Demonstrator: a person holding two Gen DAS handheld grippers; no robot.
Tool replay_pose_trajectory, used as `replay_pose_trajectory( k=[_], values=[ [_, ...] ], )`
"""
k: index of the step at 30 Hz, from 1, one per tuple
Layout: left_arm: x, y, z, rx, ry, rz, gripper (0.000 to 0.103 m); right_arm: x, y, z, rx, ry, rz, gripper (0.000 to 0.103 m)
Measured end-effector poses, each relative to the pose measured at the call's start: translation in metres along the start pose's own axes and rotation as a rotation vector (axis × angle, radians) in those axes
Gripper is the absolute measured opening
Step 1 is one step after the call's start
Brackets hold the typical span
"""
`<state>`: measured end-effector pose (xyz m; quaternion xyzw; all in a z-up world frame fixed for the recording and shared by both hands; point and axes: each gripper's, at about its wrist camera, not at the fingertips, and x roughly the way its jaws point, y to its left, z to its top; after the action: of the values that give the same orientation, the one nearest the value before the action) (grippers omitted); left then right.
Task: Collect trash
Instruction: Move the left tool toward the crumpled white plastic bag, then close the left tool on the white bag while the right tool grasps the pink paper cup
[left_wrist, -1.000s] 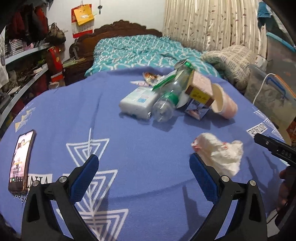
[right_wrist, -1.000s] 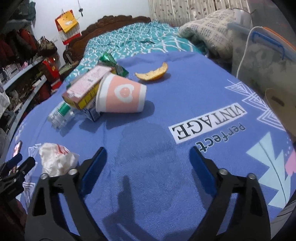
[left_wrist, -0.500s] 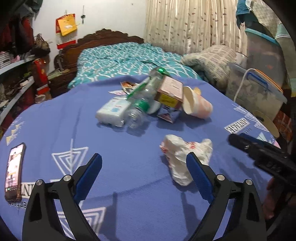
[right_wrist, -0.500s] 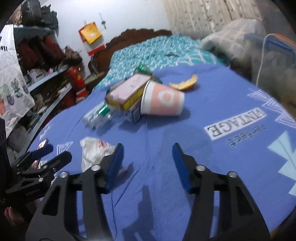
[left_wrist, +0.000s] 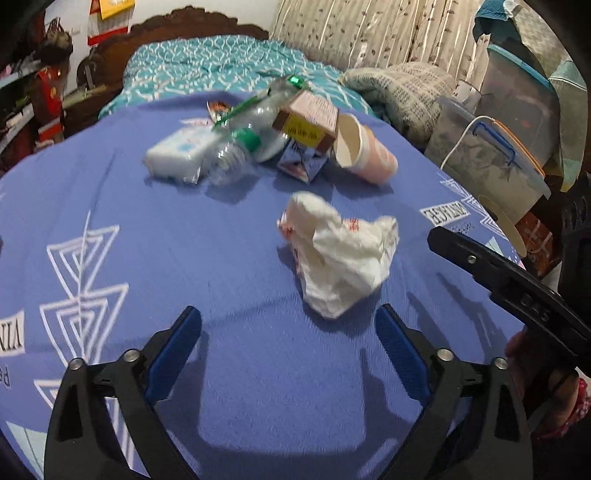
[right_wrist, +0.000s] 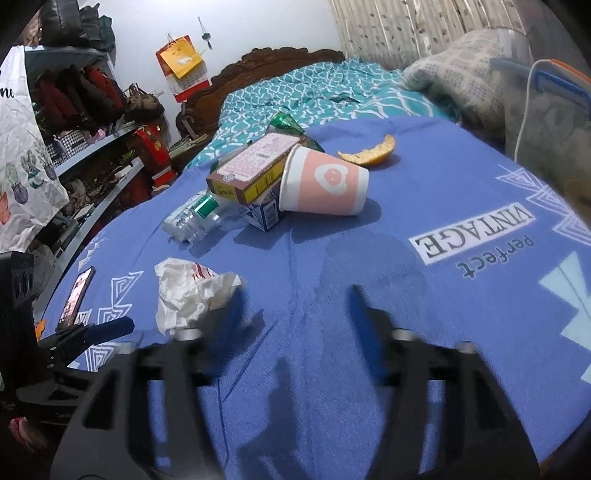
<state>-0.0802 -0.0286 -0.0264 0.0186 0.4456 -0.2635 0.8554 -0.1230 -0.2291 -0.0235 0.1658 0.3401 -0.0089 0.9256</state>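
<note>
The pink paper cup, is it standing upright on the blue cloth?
No, the pink paper cup lies on its side on the blue cloth, its open mouth against the carton.

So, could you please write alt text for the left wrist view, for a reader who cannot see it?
A crumpled white wrapper lies on a blue printed bedspread just beyond the left gripper, whose jaws are opening with nothing between them. Farther back sit a plastic bottle, a tissue pack, cartons and a tipped pink paper cup; the right gripper enters from the right.
</note>
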Motion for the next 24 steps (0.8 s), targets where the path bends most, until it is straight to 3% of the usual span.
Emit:
replay_pose_trajectory(
  k=[2, 4, 10, 12, 14, 17, 18, 19, 21, 24],
  values=[
    [-0.001, 0.004, -0.002, -0.022, 0.006, -0.054, 0.094, -0.004, -0.002, -0.003, 0.012, -0.012, -0.007, 0.085],
    [0.0, 0.006, -0.002, -0.025, 0.0, -0.03, 0.094, -0.008, -0.003, -0.006, 0.023, -0.025, -0.004, 0.1],
    [-0.009, -0.013, 0.011, 0.1, -0.071, 0.0, 0.094, -0.008, -0.008, -0.006, 0.035, -0.019, 0.024, 0.099],
    [-0.007, -0.024, 0.016, 0.156, -0.077, -0.016, 0.094, -0.007, -0.012, 0.001, 0.02, -0.032, 0.02, 0.081],
    [-0.002, -0.032, 0.023, 0.19, -0.08, -0.026, 0.094, -0.003, -0.017, 0.018, -0.006, -0.035, 0.012, 0.076],
    [0.016, -0.034, 0.036, 0.181, -0.053, -0.054, 0.093, 0.017, -0.024, 0.053, -0.061, -0.031, -0.001, 0.077],
    [0.024, -0.034, 0.04, 0.171, -0.037, -0.06, 0.088, 0.026, -0.026, 0.063, -0.061, -0.009, 0.024, 0.077],
    [0.03, -0.032, 0.042, 0.162, -0.019, -0.061, 0.076, 0.036, -0.03, 0.073, -0.052, 0.021, 0.064, 0.079],
    [0.043, -0.026, 0.048, 0.126, 0.034, -0.084, 0.062, 0.064, -0.046, 0.094, 0.013, 0.08, 0.142, 0.088],
    [0.045, -0.012, 0.055, 0.062, 0.045, -0.123, 0.049, 0.099, -0.071, 0.122, 0.102, 0.111, 0.208, 0.088]
  ],
)
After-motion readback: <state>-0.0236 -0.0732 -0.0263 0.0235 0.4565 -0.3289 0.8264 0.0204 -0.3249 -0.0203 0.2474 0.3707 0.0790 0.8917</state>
